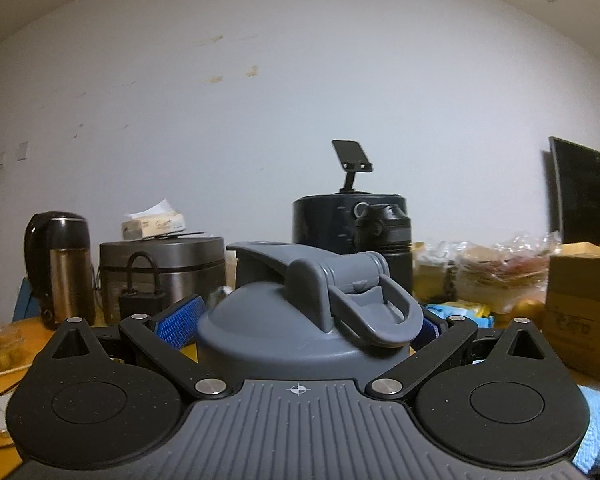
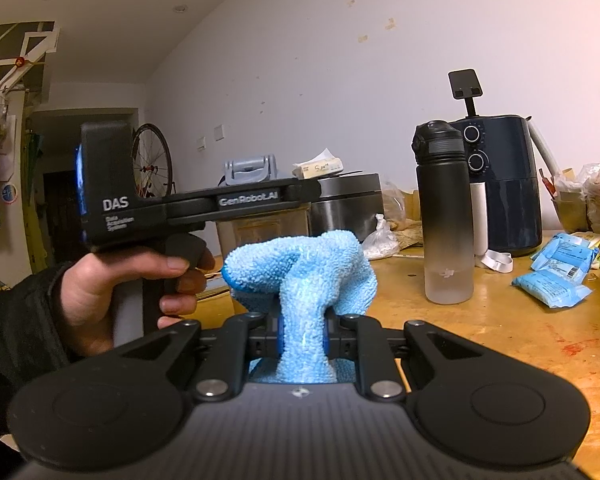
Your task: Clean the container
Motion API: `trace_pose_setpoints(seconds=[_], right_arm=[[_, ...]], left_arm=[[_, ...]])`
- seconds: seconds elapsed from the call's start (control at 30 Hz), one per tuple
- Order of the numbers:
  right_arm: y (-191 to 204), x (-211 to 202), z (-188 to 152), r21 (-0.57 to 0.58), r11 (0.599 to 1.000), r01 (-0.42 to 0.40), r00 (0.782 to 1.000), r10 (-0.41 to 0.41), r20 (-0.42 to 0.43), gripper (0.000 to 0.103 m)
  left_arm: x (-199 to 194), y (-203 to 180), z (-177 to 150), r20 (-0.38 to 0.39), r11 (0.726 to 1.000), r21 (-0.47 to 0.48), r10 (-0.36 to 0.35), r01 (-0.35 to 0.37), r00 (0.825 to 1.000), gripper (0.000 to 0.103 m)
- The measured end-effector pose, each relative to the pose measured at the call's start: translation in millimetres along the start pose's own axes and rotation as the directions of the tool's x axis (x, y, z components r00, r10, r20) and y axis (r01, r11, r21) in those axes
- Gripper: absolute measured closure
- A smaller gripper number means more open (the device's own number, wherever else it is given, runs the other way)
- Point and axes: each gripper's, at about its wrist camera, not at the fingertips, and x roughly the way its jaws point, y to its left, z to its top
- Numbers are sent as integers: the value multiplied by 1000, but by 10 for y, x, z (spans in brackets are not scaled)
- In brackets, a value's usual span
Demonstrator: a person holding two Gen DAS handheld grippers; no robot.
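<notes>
my left gripper (image 1: 300, 320) clamps the grey container (image 1: 300, 320) upright by its lid. my right gripper (image 2: 302, 340), nearly shut, pinches the blue cloth (image 2: 300, 276); the container stands just to its left.

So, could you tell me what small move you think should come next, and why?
Probably bring the blue cloth across to the grey bottle and start wiping its side. The right tool is shut on the cloth, the left tool grips the bottle at its lid, and cloth and bottle are still apart.
</notes>
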Motion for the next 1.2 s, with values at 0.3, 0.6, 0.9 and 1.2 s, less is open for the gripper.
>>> trace_pose_setpoints(seconds=[0.3,0.6,0.9,1.2], right_arm=[[-10,2,0,2,1000,3,1000,-3,-5,89],[-14,5,-5,6,1000,2,1000,-2,-6,89],[-25,-2,-19,7,1000,1,1000,-1,-5,89],[-31,-3,-28,12,1000,0,1000,0,-5,89]], left_arm=[[-13,-88,17,-14,996,-29,87,-88,996,0],[-9,-183,52,-22,989,-25,148,-148,989,0],[9,-195,58,-44,984,-31,173,-174,984,0],[8,-220,65,-48,983,-25,180,-181,983,8]])
